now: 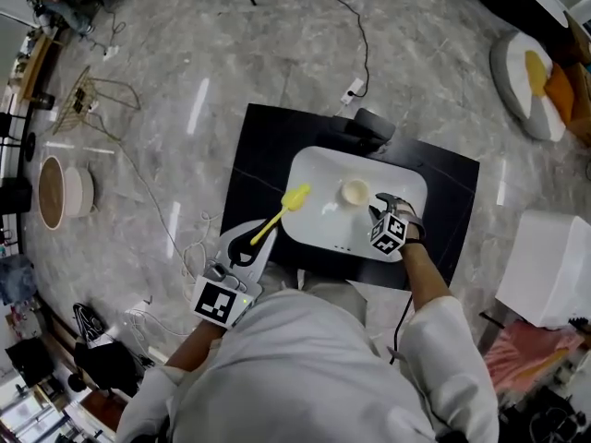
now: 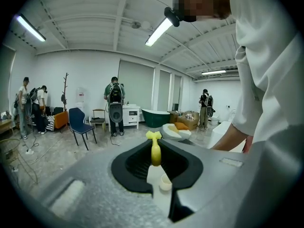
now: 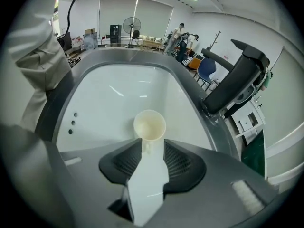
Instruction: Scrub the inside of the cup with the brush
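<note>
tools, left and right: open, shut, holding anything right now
left tool: closed on the yellow brush
right tool: open, gripping nothing; the cup stands just ahead of its tips

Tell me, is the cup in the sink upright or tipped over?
Upright: the cup stands on the sink floor, its round mouth facing up.

Grey marbled floor (image 1: 277,63) lies under white walls (image 2: 71,75), ceiling strip light (image 2: 159,31) and blue chair (image 2: 78,120).
</note>
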Motion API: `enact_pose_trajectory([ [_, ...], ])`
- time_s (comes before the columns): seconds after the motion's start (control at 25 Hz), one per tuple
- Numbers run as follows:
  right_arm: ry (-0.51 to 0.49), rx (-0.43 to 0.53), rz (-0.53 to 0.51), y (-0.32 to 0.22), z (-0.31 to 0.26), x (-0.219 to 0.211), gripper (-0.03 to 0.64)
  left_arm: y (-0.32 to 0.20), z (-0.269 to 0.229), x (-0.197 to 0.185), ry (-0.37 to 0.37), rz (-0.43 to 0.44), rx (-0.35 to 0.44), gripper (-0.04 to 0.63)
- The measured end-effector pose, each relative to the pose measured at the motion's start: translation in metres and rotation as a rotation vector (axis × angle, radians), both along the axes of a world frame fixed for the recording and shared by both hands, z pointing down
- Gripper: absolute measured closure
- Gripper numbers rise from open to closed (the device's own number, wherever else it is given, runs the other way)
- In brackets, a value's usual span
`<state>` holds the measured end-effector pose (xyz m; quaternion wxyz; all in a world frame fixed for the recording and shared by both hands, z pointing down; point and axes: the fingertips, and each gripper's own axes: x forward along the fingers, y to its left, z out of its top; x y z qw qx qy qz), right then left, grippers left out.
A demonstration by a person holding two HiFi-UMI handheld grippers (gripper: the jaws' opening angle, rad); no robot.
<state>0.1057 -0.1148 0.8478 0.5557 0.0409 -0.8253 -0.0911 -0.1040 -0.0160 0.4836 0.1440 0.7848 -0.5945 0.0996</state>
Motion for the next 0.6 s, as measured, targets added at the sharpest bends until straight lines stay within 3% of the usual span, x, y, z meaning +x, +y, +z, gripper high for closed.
enact_pose_trajectory([
  [0.6, 0.086, -0.070, -0.042, -0.006, 0.069, 0.005, 0.482, 0.013, 0.024, -0.009, -0.036, -0.059, -0.084, 0.555],
])
